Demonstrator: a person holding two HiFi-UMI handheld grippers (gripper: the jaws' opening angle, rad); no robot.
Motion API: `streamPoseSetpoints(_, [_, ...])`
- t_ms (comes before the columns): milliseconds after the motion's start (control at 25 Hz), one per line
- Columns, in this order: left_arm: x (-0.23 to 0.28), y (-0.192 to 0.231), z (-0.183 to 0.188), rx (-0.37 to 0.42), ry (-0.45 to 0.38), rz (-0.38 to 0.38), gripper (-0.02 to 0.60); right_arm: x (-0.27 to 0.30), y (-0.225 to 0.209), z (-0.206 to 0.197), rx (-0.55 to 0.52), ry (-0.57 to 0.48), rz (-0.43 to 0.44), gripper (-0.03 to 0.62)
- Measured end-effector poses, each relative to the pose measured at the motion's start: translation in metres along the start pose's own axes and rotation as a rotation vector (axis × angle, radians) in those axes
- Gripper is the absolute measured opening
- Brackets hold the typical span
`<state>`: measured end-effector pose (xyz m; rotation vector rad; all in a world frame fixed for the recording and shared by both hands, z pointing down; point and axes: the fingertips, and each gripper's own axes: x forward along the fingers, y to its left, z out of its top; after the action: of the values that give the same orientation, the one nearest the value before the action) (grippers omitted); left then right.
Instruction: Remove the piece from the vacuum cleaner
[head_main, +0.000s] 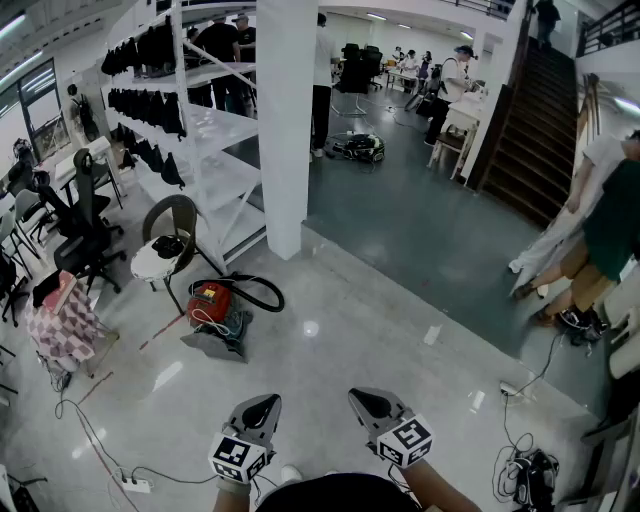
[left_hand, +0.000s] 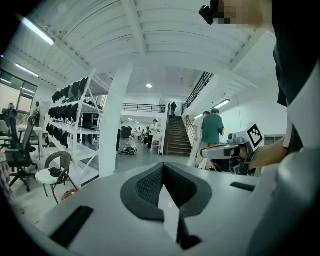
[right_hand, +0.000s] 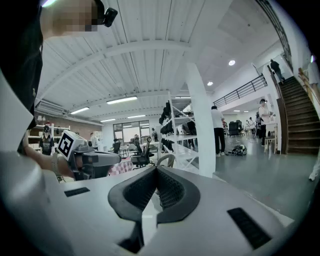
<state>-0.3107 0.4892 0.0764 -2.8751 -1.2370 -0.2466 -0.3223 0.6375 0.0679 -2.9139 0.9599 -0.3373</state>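
Glossy floor (head_main: 330, 300) is separating the vacuum cleaner (head_main: 213, 305) from left gripper (head_main: 262, 405) and right gripper (head_main: 362, 400), both hovering closed and empty; trailing cables (head_main: 95, 437) are threatening a trip.

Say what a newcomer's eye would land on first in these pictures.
The red vacuum cleaner on the pale floor, left of centre near a chair, with its black hose looped beside it. Then the white pillar rising mid-frame, and the left gripper and right gripper at the bottom edge, both shut and empty.
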Motion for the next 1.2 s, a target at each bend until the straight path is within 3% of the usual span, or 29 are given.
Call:
streamPoseSetpoints(160, [-0.015,0.017,-0.006,0.015,0.025,0.025,0.017,0.013,0.011,0.003,0.064,-0.016,-0.001,0.028])
streamPoseSetpoints(680, [-0.062,0.114,-0.036,-0.041,0.043,0.083,0.017,0.085,0.043,-0.004,0.052,-0.012,0.011,0.028])
streamPoseSetpoints(960, [-0.053,0.156,-0.045,-0.066,0.068,0.118,0.017,0.128,0.018,-0.011,0.094,0.026,-0.009,0.029])
streamPoseSetpoints(1200, [-0.005,0.200,-0.044,-0.076,0.092,0.149,0.017,0.189,-0.025,0.001,0.089,0.024,0.043,0.028])
